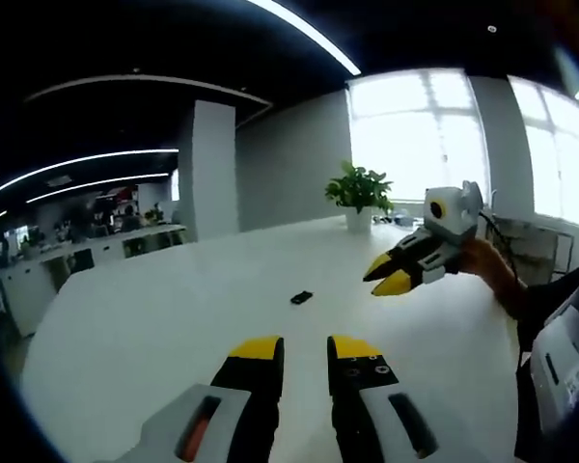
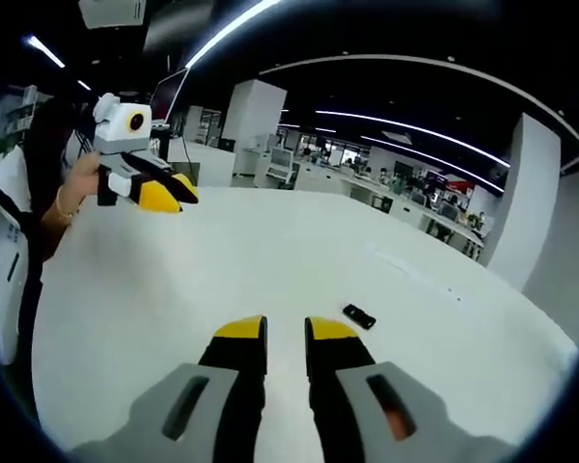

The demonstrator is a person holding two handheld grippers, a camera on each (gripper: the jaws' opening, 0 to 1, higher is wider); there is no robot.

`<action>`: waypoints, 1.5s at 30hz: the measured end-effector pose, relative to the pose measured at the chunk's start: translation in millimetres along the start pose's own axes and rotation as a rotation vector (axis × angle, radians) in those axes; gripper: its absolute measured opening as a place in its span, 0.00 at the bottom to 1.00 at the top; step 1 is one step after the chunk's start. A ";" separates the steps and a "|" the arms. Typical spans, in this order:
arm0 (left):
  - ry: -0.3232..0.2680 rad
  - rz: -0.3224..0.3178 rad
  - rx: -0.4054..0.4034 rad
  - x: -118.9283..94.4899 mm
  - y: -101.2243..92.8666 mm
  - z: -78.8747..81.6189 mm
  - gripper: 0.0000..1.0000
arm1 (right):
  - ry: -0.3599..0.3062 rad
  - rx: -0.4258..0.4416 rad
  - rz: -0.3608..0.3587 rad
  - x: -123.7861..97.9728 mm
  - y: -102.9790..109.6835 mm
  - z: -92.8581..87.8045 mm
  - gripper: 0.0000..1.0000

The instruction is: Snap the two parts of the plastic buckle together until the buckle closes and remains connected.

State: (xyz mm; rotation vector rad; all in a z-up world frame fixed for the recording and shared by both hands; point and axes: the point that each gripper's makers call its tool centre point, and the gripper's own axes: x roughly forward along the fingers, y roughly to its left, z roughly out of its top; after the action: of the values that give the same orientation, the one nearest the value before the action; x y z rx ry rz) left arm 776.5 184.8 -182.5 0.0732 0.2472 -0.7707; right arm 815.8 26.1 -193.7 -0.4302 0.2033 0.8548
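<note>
Approach step, nothing grasped yet. Left claw (image 1: 305, 349) released, jaws parted and empty, raised over white worktop (image 1: 154, 328). Black plastic buckle (image 1: 301, 297) flat on worktop at 12 o'clock of the jaws, well apart; too small to tell if halves are joined or separate. Right claw (image 1: 388, 273) at 2 o'clock, aloft, tips near-closed, holding nothing. Potted plant (image 1: 359, 193) at far worktop edge, well clear.

Right gripper view: right claw (image 2: 285, 330) released, small gap, empty. Buckle (image 2: 359, 315) at 1 o'clock, just past the tips. Left claw (image 2: 179, 191) at 11 o'clock, aloft.

Next: lower both, one claw per buckle half, approach from opposite ends. Wide bare worktop all round, edges far.
</note>
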 end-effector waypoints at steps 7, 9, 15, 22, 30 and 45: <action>-0.004 0.040 0.016 -8.3 -2.5 -3.8 0.17 | -0.023 0.014 -0.037 -7.3 -0.4 -1.3 0.15; -0.007 0.052 0.019 -11.0 -5.2 -4.3 0.17 | -0.020 0.005 -0.054 -9.6 -1.0 -3.7 0.15; -0.013 0.092 0.069 -21.9 -11.4 -1.1 0.19 | -0.013 0.016 -0.090 -18.4 -2.4 -8.4 0.17; -0.045 0.093 0.102 -31.9 -22.6 6.0 0.19 | -0.045 0.026 -0.121 -28.5 -1.2 -6.6 0.17; -0.069 0.124 0.132 -39.9 -26.3 7.0 0.20 | -0.058 0.067 -0.160 -38.6 -5.5 -16.9 0.17; -0.076 0.154 0.166 -52.7 -30.3 3.8 0.22 | -0.073 0.094 -0.241 -63.6 -9.7 -24.8 0.17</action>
State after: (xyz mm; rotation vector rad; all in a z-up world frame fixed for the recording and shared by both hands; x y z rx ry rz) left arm 719.7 198.4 -165.0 0.2168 0.1035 -0.6380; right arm 782.2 -34.1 -191.4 -0.3271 0.1211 0.6201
